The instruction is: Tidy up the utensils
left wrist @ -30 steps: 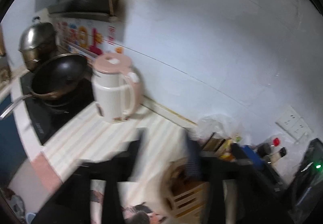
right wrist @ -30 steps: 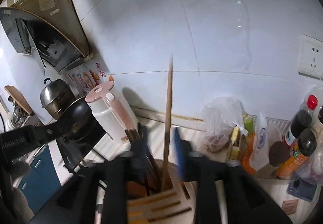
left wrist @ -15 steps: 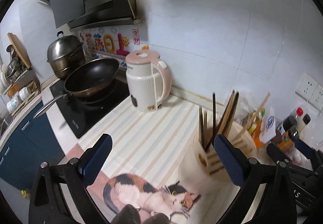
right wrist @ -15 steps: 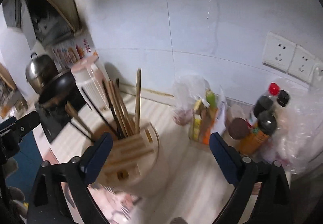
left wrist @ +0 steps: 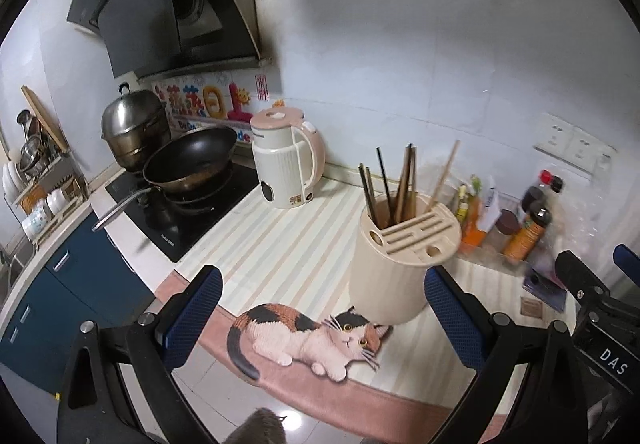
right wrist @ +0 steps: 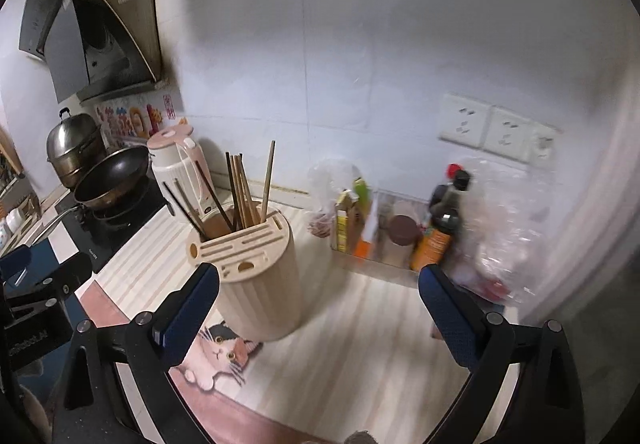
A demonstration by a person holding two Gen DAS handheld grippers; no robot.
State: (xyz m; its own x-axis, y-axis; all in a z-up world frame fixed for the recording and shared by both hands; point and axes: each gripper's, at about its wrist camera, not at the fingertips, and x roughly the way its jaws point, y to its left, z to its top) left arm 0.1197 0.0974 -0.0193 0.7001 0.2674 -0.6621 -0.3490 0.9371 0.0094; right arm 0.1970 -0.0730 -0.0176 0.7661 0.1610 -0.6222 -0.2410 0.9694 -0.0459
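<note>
Both our grippers, left gripper (left wrist: 322,318) and right gripper (right wrist: 318,314), have pulled back, jaws spread wide and empty, from the holder (left wrist: 394,264) where the chopsticks (left wrist: 406,179) stand loosely on the mat, and a careless brush tips it.

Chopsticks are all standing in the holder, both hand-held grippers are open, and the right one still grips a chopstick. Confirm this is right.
Not quite. The right hand-held gripper grips nothing: the right wrist view shows its jaws wide apart and empty. The rest holds: the chopsticks stand in the holder, and the left hand-held gripper is open too.
</note>
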